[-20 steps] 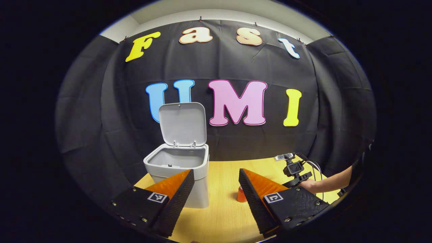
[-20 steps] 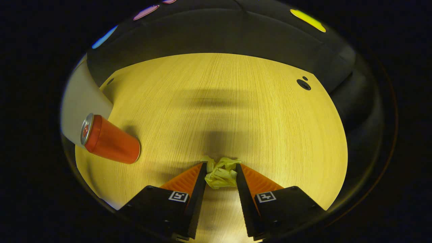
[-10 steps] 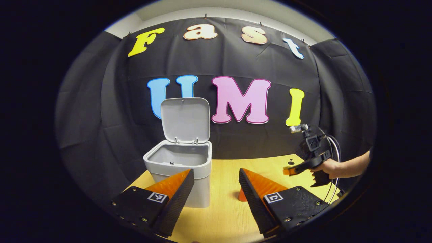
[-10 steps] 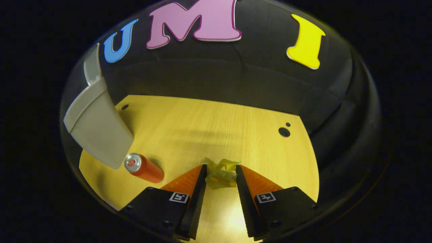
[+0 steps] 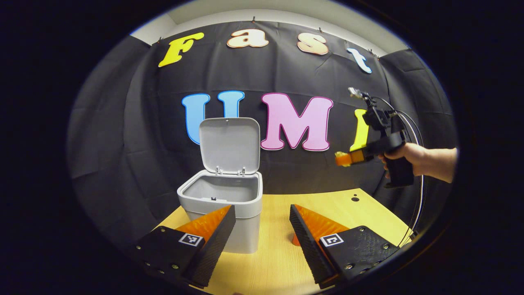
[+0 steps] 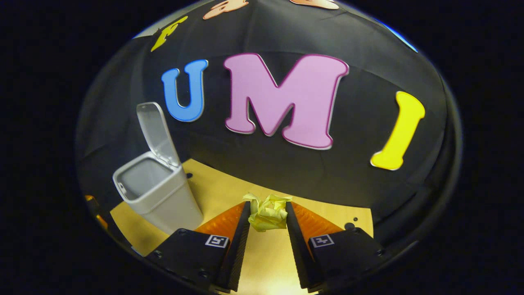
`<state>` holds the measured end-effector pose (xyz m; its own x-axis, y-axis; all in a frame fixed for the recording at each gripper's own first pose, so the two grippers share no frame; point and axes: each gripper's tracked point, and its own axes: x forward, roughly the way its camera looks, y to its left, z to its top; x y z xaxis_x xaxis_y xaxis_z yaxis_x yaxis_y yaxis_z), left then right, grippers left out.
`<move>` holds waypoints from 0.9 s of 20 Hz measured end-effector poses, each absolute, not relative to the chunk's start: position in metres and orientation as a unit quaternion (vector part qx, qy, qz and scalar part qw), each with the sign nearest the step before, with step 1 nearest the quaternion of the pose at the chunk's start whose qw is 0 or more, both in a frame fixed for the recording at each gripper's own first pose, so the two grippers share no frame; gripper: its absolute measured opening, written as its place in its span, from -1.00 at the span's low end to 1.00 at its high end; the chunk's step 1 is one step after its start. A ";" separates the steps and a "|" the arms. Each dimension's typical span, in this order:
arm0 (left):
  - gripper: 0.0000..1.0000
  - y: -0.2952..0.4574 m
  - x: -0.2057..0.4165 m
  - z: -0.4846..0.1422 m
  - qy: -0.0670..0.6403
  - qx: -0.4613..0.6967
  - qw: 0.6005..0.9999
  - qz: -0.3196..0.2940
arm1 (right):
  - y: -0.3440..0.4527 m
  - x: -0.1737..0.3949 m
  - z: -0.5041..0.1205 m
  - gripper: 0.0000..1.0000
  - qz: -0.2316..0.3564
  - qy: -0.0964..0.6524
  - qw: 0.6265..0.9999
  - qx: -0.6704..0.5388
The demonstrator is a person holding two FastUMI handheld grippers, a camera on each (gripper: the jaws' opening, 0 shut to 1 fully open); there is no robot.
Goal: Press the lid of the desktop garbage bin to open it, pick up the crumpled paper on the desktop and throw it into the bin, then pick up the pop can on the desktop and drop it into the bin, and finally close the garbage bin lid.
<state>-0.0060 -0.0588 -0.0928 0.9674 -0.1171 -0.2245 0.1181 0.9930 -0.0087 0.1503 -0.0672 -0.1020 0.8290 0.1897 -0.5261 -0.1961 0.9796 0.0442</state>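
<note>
The grey desktop bin [image 5: 223,203] stands on the wooden table [image 5: 270,262] with its lid [image 5: 230,143] swung up and upright. My left gripper [image 5: 262,223] hovers open just in front of it, holding nothing. The orange pop can [image 5: 294,239] peeks out behind one of its fingers. At the right, a hand holds my right gripper [image 5: 348,157] high above the table. In the right gripper view, that gripper [image 6: 267,203] is shut on the crumpled yellow paper [image 6: 268,216]. The open bin [image 6: 157,192] lies below and to its left there.
The black cloth wall runs close behind the bin and table. Small dark holes [image 5: 355,199] mark the table's far right corner. A cable [image 5: 413,135] loops from the right gripper down past the table's right edge. Bare wood lies between bin and can.
My right gripper has lifted the paper off the table and risen well above it, tilting up towards the wall and the bin. The left gripper has barely moved.
</note>
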 end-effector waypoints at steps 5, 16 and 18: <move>0.77 -0.039 -0.002 -0.087 0.102 0.017 0.994 -0.043 | 0.035 0.171 -0.072 0.18 0.194 0.250 0.949 -0.003; 0.77 0.020 -0.003 -0.093 0.106 0.010 0.994 0.020 | 0.187 0.161 -0.090 0.19 0.316 0.268 0.910 -0.010; 0.78 0.026 -0.004 -0.095 0.109 0.008 0.994 0.027 | 0.193 0.161 -0.093 0.19 0.320 0.269 0.908 -0.009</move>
<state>-0.0039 0.0257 -0.0949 0.9747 0.0544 -0.2166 -0.0511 0.9985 0.0207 0.1611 0.1933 -0.0928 0.6503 0.5773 -0.4938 -0.5866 0.7946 0.1564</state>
